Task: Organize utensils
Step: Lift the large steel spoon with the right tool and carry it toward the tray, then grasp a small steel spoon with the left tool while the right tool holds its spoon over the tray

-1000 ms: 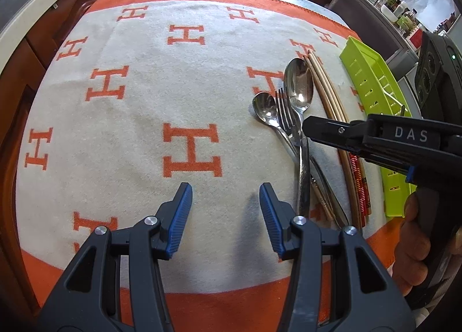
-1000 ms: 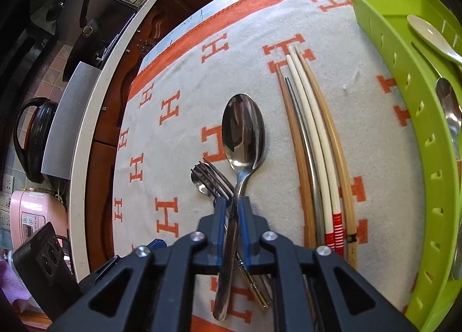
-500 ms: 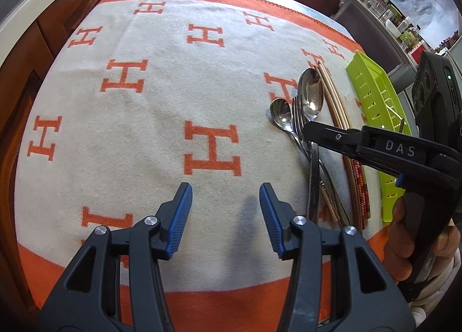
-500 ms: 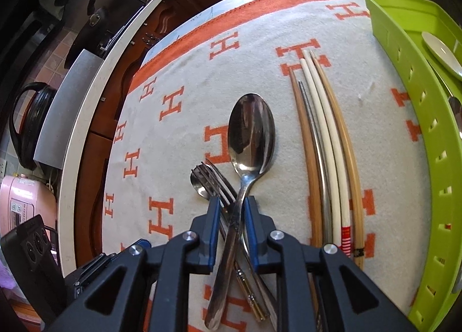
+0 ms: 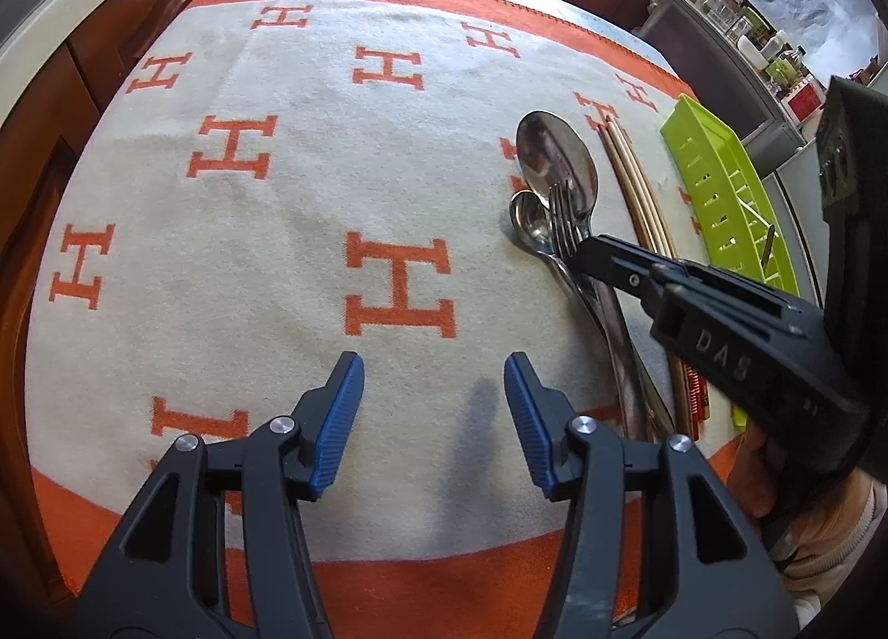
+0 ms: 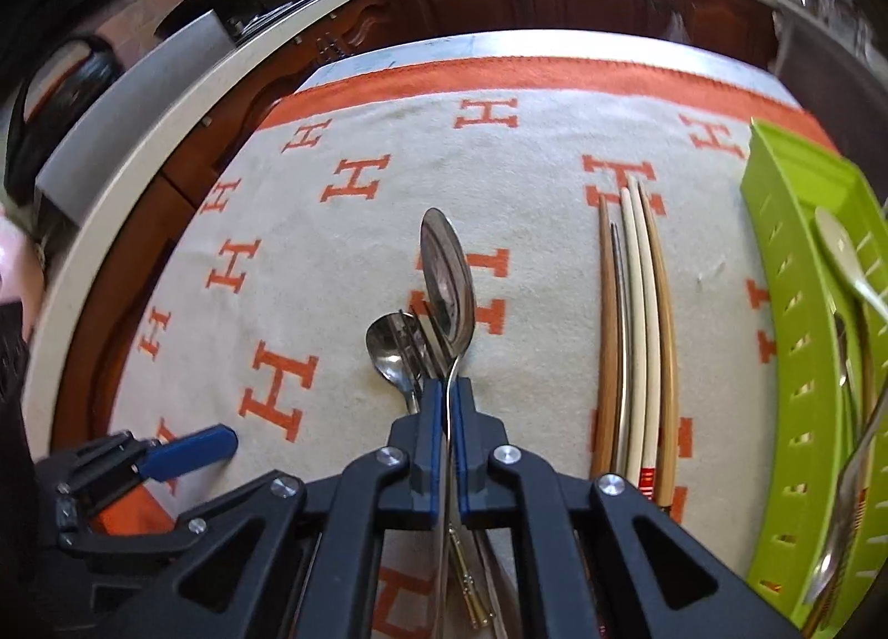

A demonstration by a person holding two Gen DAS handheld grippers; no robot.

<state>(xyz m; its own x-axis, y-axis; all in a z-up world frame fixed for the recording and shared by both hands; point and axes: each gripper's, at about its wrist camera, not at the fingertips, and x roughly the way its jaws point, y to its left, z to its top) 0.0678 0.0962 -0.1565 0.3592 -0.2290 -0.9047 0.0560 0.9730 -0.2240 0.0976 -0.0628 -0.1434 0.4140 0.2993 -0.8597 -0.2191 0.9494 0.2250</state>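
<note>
Risk of large spoon twisting or slipping out, thin handle pinched edge-on near the neck by right gripper with bowl heavy out front, and of dragging fork and small spoon lying against it on the worktop cloth; green tray off right past the chopsticks. Versus half a second back: right jaws now clamped on the handle rather than gaping either side, spoon rolled onto edge and lifted. Left gripper unchanged, jaws apart, holding nothing
</note>
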